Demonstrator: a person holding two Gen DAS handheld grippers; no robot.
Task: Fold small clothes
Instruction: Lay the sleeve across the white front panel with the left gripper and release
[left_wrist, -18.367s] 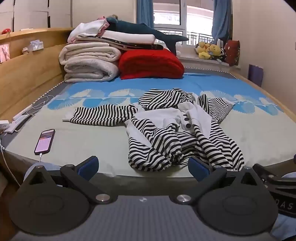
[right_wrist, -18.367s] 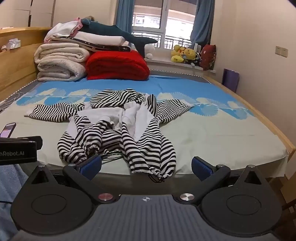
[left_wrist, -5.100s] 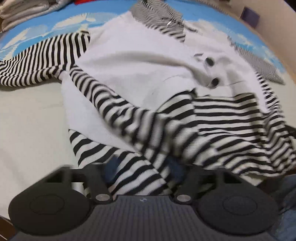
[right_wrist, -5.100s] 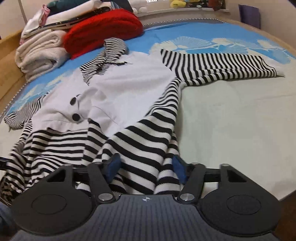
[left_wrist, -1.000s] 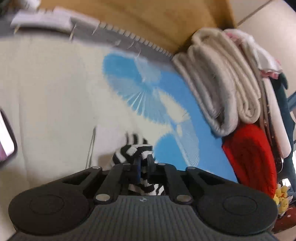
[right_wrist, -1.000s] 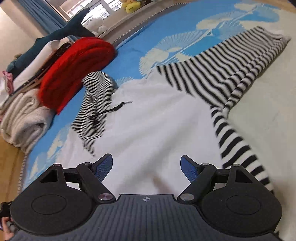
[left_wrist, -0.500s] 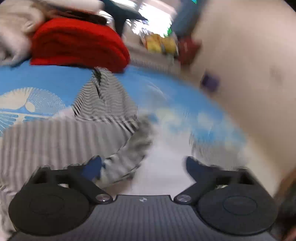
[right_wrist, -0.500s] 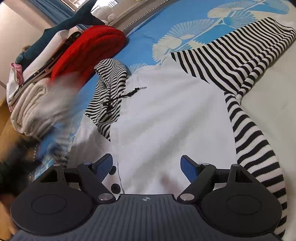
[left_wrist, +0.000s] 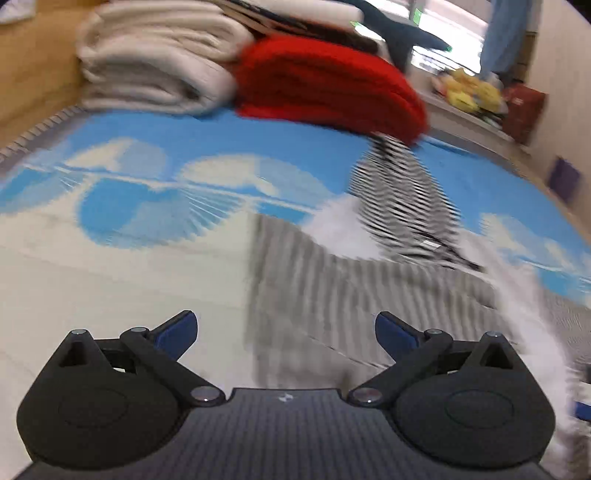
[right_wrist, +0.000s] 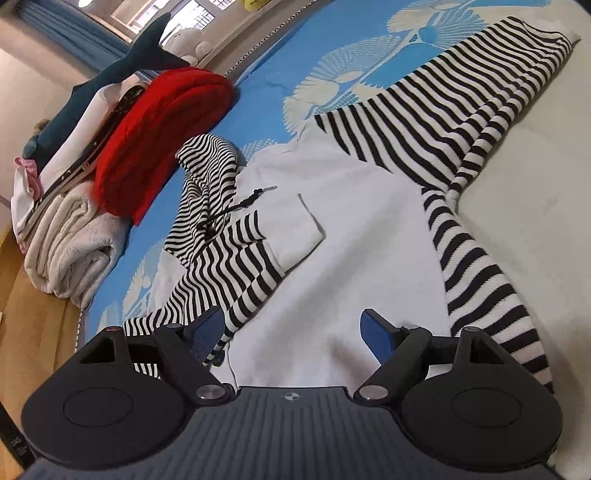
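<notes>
Fingers: your left gripper and right gripper both stand wide apart, nothing between the pads
Bed: blue-and-cream sheet, carries everything
Hoodie: striped sleeves and hood, white body, spread flat across the bed directly under your right gripper; left view is blurred but shows it just ahead. Judged soft, light, limp, likely to drag and bunch, not fragile
Left sleeve: lies folded across the chest
Right sleeve: stretched outward; take it near the cuff, pinching both layers
</notes>
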